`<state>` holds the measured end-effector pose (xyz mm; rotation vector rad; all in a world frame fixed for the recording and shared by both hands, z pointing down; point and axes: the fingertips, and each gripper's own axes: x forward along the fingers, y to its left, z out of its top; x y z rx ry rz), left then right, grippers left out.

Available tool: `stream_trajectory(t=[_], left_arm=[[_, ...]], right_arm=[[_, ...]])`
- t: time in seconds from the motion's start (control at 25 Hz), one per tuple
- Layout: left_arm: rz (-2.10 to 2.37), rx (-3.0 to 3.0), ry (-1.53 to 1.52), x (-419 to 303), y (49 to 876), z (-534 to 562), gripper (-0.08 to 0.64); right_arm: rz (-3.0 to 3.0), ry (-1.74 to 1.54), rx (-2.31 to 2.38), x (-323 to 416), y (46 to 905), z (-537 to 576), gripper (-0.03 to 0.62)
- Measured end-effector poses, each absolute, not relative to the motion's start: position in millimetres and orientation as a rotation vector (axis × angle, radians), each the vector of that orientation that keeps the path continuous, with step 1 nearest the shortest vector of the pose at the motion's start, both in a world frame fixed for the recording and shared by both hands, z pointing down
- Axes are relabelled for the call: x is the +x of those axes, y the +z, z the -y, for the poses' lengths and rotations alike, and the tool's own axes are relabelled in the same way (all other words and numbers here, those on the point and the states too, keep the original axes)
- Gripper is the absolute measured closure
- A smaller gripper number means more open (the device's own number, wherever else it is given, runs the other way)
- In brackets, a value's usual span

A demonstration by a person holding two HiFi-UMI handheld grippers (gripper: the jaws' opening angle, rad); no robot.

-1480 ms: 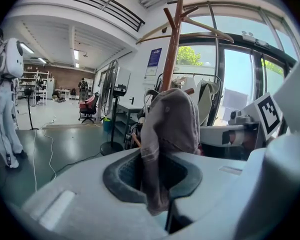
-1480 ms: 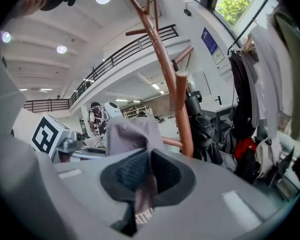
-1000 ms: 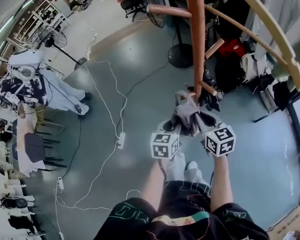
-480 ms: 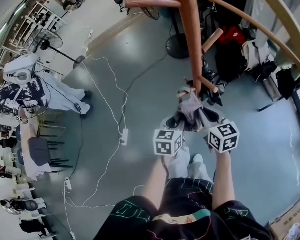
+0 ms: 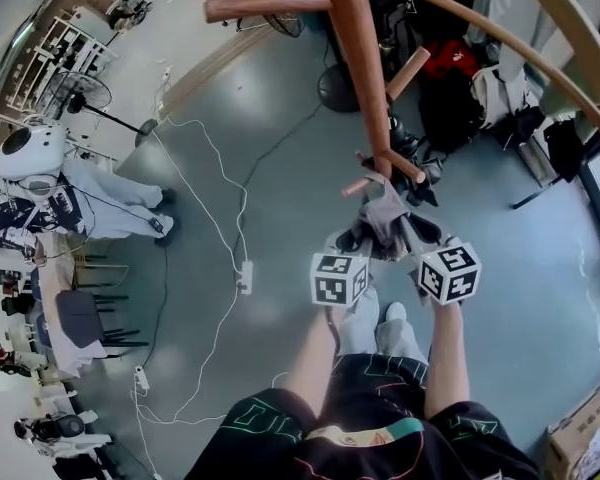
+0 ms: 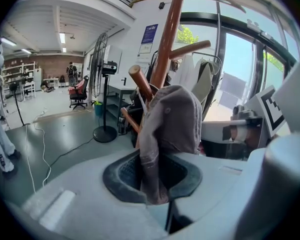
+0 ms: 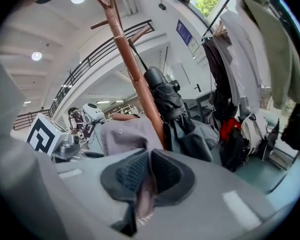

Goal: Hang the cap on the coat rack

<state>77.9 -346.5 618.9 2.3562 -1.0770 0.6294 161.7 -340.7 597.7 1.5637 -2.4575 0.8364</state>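
A grey-mauve cap (image 5: 385, 218) hangs between my two grippers, just in front of the brown wooden coat rack (image 5: 360, 68). My left gripper (image 5: 365, 240) is shut on the cap's edge, with fabric pinched between the dark pads (image 6: 125, 176). The cap's crown (image 6: 172, 119) rises above them, next to a lower peg (image 6: 140, 82) of the rack pole (image 6: 165, 39). My right gripper (image 5: 410, 234) is shut on the other side of the cap (image 7: 127, 134), a fold of it caught between its pads (image 7: 167, 176). The rack pole (image 7: 135, 74) stands right behind the cap.
A black umbrella and dark bags (image 7: 165, 96) hang on the rack. Garments (image 7: 270, 59) hang on a rail at right. Cables and a power strip (image 5: 245, 276) lie on the floor at left, near a standing fan (image 5: 75, 93) and a white-headed figure (image 5: 40, 168). A cardboard box (image 5: 590, 438) sits at bottom right.
Both grippers have carried the cap slightly nearer the rack's lower pegs. The rack pole has shifted left in the head view. Neither grip has changed.
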Motion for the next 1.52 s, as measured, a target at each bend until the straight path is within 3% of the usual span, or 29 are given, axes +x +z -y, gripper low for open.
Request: stream_trajectory(t=[0.44, 0.76, 1.04, 1.32, 1.52], left_arm=[[1.142, 2.304, 0.597, 73, 629, 346, 0.495], [1.219, 2.26, 0.526, 39, 619, 347, 0.438], [1.278, 2.206, 0.446, 12, 611, 342, 0.399], [1.361, 2.25, 0.402, -14, 573, 351, 0.388], [1.412, 2.324, 0.207, -19, 514, 358, 0.387]], right_arm=[[2.386, 0.921, 1.622, 170, 621, 331, 0.548], [2.336, 0.928, 1.651, 174, 617, 332, 0.472], [2.381, 0.833, 1.681, 171, 584, 332, 0.472], [2.406, 0.738, 1.741, 183, 553, 337, 0.474], [2.433, 0.692, 1.732, 177, 534, 335, 0.474]])
